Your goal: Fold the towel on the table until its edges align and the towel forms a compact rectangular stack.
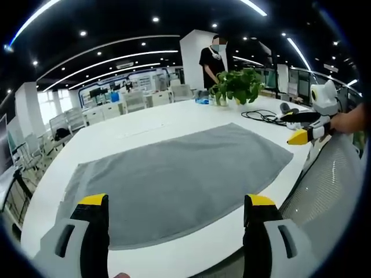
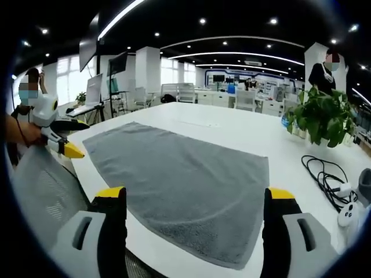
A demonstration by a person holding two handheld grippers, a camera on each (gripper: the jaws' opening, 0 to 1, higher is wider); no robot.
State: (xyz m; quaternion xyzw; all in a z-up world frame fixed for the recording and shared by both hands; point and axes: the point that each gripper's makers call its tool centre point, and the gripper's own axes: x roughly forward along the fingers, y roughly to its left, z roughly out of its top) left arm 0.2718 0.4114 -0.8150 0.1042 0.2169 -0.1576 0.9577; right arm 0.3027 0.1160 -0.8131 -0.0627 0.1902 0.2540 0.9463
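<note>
Grey towel (image 1: 174,179) flat across the desk (image 1: 139,124) middle, bare desk all round it, potted plant (image 1: 236,86) and black cable (image 2: 327,174) crowding the far corner

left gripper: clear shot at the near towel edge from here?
Probably yes. The left gripper has its jaws open and hangs just short of the gray towel, which lies flat on the white table. Nothing sits between the jaws and the near edge.
</note>
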